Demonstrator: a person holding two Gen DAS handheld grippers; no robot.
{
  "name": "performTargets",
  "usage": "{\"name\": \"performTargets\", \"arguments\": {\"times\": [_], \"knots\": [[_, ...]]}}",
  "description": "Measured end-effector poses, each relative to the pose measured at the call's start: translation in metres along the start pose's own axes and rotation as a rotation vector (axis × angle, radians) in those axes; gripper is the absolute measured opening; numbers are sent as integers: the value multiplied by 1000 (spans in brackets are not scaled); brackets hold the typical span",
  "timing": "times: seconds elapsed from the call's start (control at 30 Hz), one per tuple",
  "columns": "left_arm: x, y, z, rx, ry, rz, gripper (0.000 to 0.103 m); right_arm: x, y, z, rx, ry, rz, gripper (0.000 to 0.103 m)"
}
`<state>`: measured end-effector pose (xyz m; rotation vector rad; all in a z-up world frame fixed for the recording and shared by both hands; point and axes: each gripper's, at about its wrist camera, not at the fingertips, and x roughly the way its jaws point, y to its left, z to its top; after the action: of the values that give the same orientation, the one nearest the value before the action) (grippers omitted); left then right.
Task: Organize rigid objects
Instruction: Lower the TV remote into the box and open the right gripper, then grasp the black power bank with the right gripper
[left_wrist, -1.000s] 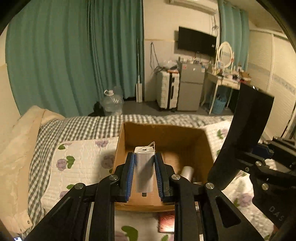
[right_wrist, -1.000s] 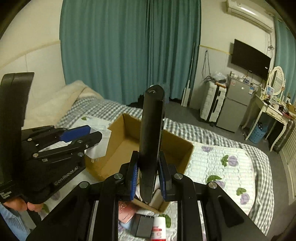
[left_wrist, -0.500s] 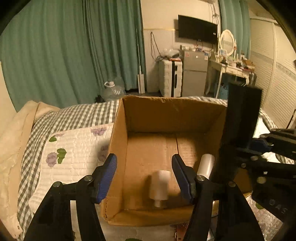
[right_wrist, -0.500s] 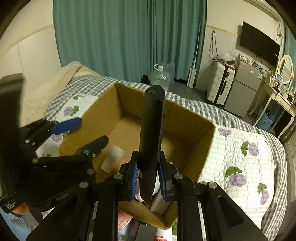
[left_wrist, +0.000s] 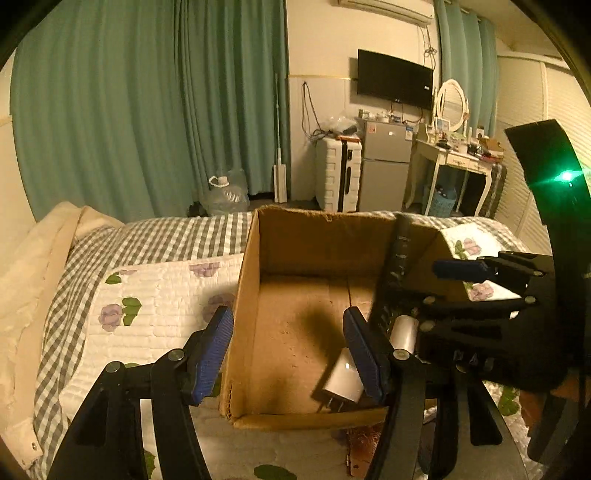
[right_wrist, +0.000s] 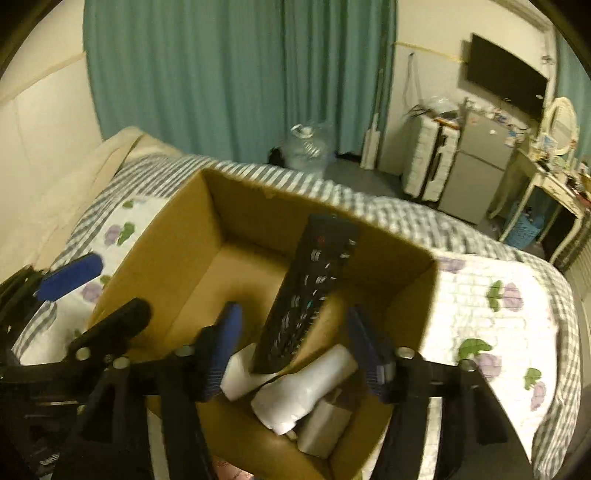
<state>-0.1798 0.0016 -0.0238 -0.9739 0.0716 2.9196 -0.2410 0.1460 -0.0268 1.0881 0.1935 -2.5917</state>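
Observation:
An open cardboard box (left_wrist: 255, 266) (right_wrist: 177, 236) stands on the bed. A white charger plug (left_wrist: 341, 380) lies on its floor near the front wall. A black remote control (right_wrist: 308, 295) (left_wrist: 395, 273) leans inside the box, its lower end on a white bottle (right_wrist: 303, 391) (left_wrist: 404, 332). My left gripper (left_wrist: 288, 354) is open and empty above the box's front left part. My right gripper (right_wrist: 295, 343) is open above the box's near side, jaws either side of the remote and apart from it.
A small white box (right_wrist: 321, 424) lies under the bottle in the near corner. The bed has a floral quilt (left_wrist: 155, 306) and checked sheet. A reddish item (left_wrist: 364, 446) lies on the bed in front of the box. Suitcase, fridge and desk stand across the room.
My left gripper opened and dropped the white charger into the box. My right gripper opened and let go of the remote, which now leans inside the box.

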Motion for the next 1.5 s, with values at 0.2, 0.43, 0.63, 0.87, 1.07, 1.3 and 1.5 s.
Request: {"name": "performTargets", "arguments": {"times": [0.2, 0.43, 0.63, 0.87, 1.07, 1.3, 1.5], "knots": [[-28, 0, -3, -5, -23, 5, 65, -45, -8, -4, 19, -52, -88, 65], [-72, 1, -16, -55, -37, 6, 68, -130, -4, -21, 0, -144, -149, 77], [-84, -1, -38, -63, -14, 8, 69, -159, -3, -64, 0, -126, -163, 85], [-54, -9, -91, -71, 115, 15, 69, -105, -7, -125, 36, 22, -103, 85], [-31, -14, -108, -55, 176, 23, 69, -48, 16, -148, -1, 124, -33, 72], [-16, -9, -115, -62, 225, 19, 69, -14, 19, -159, 9, 233, -22, 58], [-13, -10, -118, -58, 243, 7, 69, 14, -2, -157, 126, 268, 16, 59]]}}
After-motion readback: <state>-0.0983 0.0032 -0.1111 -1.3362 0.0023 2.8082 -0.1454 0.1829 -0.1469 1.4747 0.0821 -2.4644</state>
